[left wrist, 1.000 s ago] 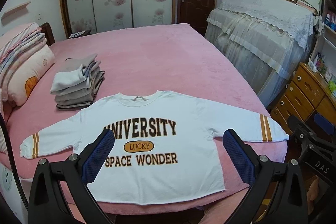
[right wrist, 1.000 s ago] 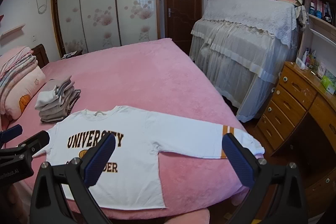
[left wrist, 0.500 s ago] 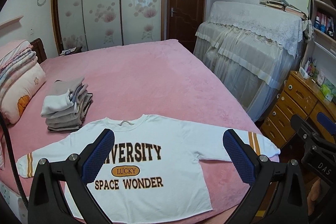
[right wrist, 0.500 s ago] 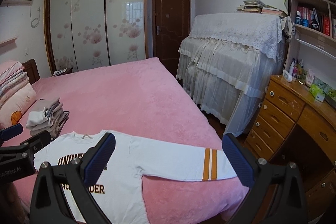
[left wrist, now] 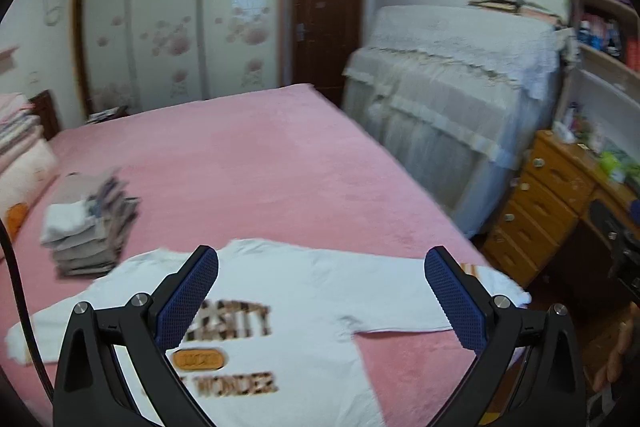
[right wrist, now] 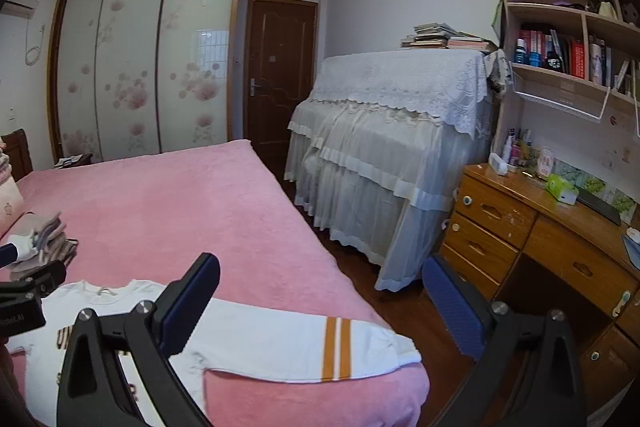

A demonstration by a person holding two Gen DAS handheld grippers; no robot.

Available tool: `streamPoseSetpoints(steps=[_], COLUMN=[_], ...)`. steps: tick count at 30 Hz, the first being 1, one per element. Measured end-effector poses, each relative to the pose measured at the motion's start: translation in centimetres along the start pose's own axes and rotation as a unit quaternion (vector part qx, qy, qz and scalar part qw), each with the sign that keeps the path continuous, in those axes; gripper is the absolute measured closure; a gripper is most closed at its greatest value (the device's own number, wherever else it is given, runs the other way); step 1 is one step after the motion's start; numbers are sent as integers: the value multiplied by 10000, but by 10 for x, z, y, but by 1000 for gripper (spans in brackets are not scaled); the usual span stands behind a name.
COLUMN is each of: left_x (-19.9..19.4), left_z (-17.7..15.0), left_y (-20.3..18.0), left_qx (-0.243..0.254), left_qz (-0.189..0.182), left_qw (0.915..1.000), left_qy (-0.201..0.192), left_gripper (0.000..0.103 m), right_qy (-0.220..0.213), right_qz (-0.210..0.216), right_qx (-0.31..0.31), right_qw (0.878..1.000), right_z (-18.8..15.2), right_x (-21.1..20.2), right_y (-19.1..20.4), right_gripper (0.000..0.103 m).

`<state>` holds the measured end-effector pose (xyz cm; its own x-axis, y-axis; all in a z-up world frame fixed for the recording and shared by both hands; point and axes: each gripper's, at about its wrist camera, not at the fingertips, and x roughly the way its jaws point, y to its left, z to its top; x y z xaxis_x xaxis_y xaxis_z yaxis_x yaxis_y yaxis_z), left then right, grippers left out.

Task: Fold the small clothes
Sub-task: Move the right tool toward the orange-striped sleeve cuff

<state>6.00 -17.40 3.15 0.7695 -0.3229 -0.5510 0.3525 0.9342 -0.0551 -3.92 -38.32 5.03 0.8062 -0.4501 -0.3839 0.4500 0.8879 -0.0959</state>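
A white sweatshirt (left wrist: 304,311) with brown lettering and orange-striped cuffs lies flat, front up, at the near edge of the pink bed (left wrist: 248,167). My left gripper (left wrist: 320,291) hovers open above its chest, holding nothing. My right gripper (right wrist: 320,301) is open too, above the right sleeve (right wrist: 280,343), whose striped cuff (right wrist: 336,347) reaches the bed's corner. The left gripper's body (right wrist: 24,295) shows at the left edge of the right wrist view.
A stack of folded grey clothes (left wrist: 88,227) sits on the bed's left side beside pillows (left wrist: 20,155). A lace-covered piano (right wrist: 392,147) stands right of the bed. A wooden desk with drawers (right wrist: 532,247) is at the near right.
Both grippers have risen and tilted up away from the sweatshirt, so it sits lower in each view. The right view has swung rightward toward the desk. Both stay open.
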Motion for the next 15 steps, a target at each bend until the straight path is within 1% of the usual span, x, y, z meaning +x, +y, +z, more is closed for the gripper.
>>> streamPoseSetpoints(steps=[1,4,6,7,9,10,12,15], left_x=[8,36,55,65,88,102,131,167], left_z=[-2,-10,-17,-20,-28,-34,-45,-63], left_y=[-4,-22,-33,-38,-47,-52,-62,-76], left_qx=[47,335,464,489,516,529,615,777], left_qz=[-84,-101,-33,-70,-187,-272,-343,-254], left_qw=[10000,9994,9989,9988,9984,9979,9965,9940], left_qy=[-19,-77,-60,-12,147,240,460,732], left_gripper=[1,1,1,1,1,1,1,2], right_qy=[-11,6,111,172,437,536,881,1211], right_qz=[-65,-74,-40,6,269,292,186,228], right_qx=[2,193,408,451,663,701,841,1053], right_qw=[10000,9998,9991,9988,9965,9957,9924,9868], right_z=[-6,-20,-34,-38,-53,-58,-74,-98], right_x=[7,21,36,40,60,67,90,114], right_y=[-8,-28,-46,-49,-64,-68,-79,-86], right_gripper=[1,1,1,1,1,1,1,1])
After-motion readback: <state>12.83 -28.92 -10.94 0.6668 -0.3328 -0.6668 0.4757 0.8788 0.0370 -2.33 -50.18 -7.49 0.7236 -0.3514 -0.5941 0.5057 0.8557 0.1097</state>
